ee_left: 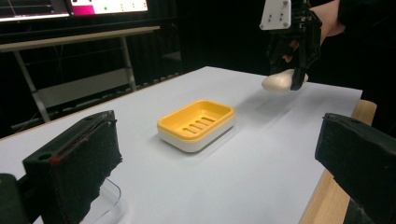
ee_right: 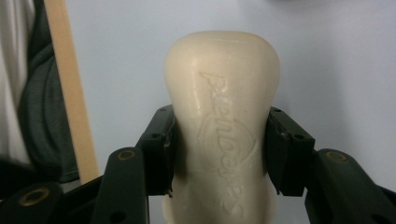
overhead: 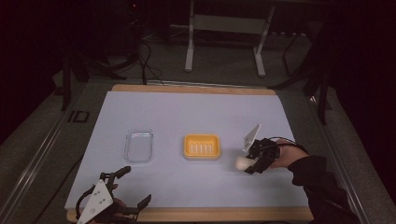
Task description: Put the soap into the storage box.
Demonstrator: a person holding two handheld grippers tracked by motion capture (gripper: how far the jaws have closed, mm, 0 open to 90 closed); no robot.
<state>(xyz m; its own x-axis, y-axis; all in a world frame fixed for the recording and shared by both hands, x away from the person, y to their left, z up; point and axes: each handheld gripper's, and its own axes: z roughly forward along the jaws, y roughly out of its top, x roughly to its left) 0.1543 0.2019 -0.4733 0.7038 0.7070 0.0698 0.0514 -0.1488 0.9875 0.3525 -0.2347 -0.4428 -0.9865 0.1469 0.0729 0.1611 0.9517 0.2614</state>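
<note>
The right gripper (overhead: 250, 164) squeezes the smooth cream soap bar (overhead: 243, 162) at its sides, lifted right of the yellow plastic soap dish (overhead: 201, 146), likely to drop it in. The left gripper (overhead: 126, 186) waits wide open, lower left.

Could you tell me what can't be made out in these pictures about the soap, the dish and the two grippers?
- Soap bar: its near end is cut off by the bottom edge of the right gripper view, behind the right gripper; the embossed lettering is too faint to read.
- Yellow soap dish: its slots are too small in the high view.
- Clear lid: mostly hidden behind the left gripper in the left gripper view.
</note>
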